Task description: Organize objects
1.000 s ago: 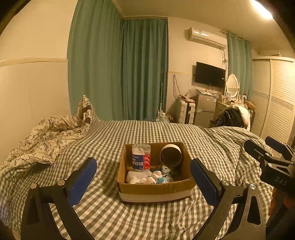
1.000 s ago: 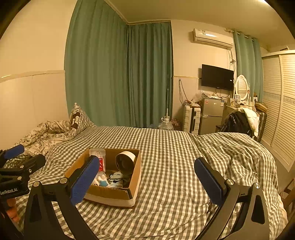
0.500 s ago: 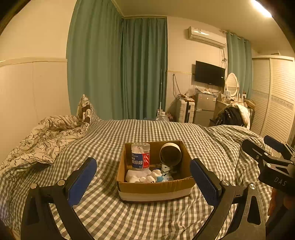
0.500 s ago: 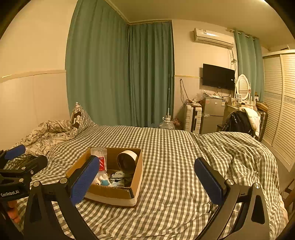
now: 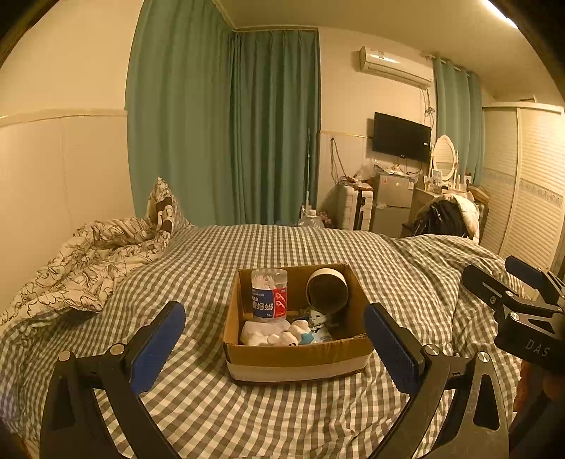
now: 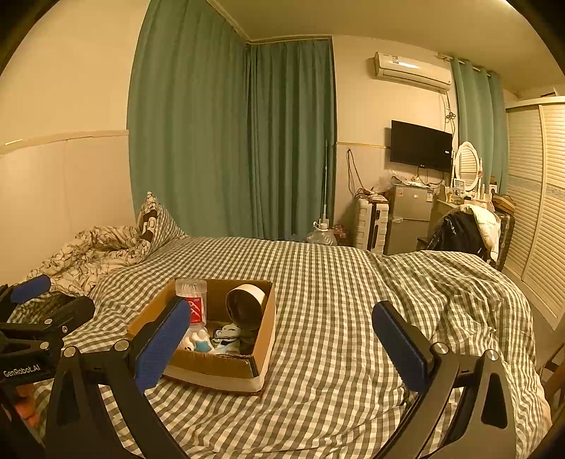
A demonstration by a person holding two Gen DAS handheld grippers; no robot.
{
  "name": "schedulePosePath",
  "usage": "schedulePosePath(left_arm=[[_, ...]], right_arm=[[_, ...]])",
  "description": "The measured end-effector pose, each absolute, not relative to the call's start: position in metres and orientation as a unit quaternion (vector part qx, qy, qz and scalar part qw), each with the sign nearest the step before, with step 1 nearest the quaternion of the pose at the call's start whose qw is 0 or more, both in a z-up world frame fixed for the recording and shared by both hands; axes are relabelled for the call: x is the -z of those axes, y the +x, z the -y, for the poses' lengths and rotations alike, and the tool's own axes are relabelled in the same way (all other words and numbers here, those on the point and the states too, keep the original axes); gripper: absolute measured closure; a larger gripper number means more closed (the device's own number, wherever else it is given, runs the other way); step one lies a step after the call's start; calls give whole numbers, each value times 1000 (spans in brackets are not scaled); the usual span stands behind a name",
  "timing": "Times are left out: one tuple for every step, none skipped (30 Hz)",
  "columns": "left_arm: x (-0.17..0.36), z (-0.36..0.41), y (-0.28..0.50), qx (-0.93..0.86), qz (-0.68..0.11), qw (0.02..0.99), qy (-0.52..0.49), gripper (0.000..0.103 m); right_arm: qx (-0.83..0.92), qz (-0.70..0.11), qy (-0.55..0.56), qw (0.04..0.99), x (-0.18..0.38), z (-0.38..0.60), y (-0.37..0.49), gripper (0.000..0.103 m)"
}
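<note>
You hold both grippers, left gripper (image 5: 274,344) and right gripper (image 6: 279,340), with jaws spread and empty, so next reach the cardboard box (image 5: 296,356) at 12 o'clock.

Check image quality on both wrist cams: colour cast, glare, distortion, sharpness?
Left wrist view: strong warm yellow cast, ceiling light blown out top right, heavy fisheye bend with dark corners; cardboard box reasonably sharp. Right wrist view: same cast and bend, no lamp in frame, air conditioner brightly lit; box interior shadowed, small items hard to read.
</note>
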State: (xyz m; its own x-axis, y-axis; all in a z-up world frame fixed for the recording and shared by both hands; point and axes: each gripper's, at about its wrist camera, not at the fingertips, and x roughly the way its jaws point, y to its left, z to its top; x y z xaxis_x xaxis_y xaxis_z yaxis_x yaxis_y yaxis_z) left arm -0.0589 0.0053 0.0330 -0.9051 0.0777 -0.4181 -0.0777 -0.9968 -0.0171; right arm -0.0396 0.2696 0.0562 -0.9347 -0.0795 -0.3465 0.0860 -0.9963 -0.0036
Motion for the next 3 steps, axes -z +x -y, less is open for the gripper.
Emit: schedulePosePath(left_arm=[[-33,-6,-59,-976,-1,41,-214,0],[-33,-6,-59,-976,-2,41,-214,0],[-33,-6,-58,-976,-2,40,-213,0]], right_arm=[[983,-9,176,42,-56,-269,-40,0],[983,-9,176,42,-56,-269,-40,0],[983,-9,176,42,-56,-270,-40,0]])
